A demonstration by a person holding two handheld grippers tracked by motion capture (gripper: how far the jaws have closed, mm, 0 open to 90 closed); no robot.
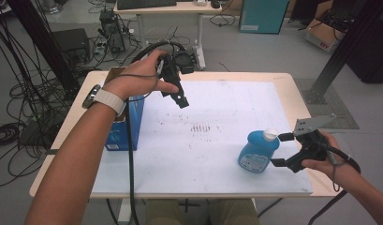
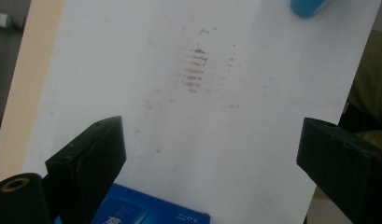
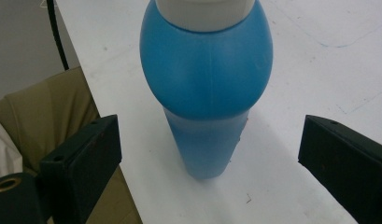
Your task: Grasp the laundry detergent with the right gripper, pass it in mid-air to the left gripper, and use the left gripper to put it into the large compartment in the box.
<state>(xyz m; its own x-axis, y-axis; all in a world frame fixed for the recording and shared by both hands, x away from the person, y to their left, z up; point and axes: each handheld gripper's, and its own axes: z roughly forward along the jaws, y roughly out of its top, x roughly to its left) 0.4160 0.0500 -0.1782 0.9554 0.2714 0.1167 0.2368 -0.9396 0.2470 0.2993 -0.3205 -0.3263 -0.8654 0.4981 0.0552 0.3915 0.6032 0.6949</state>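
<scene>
Blue bottle (image 1: 258,151), white cap (image 1: 270,135): one item, standing upright on the white sheet (image 1: 217,112) that covers the table (image 1: 285,84), toward the person's right and near the front edge. Rounded shoulder under the cap, narrower body below, label on the side that faces the person. In the right gripper view the bottle (image 3: 206,93) rises between the two black jaws with open space on either side; neither pad touches it.

Right gripper (image 1: 279,150): held in the right hand (image 1: 327,157) just beside the bottle, pointing at it from the right. Jaws spread wide, one near the cap, one near the base, nothing clamped. Grey three-cornered plate on top; cable trailing back along the wrist.

Left gripper (image 1: 180,99): held in the left hand (image 1: 137,77) above the far left part of the sheet, tilted down toward the table. Jaws apart, nothing between them. Well apart from the bottle.

Blue box (image 1: 126,126): stands at the left edge of the sheet, below the left forearm, top flap open; its corner shows at the bottom of the left gripper view (image 2: 149,211).

Brown smudges (image 1: 201,127): cluster of short marks near the middle of the sheet, between the box and the bottle.

Watch with white strap (image 1: 105,99): on the left wrist.
</scene>
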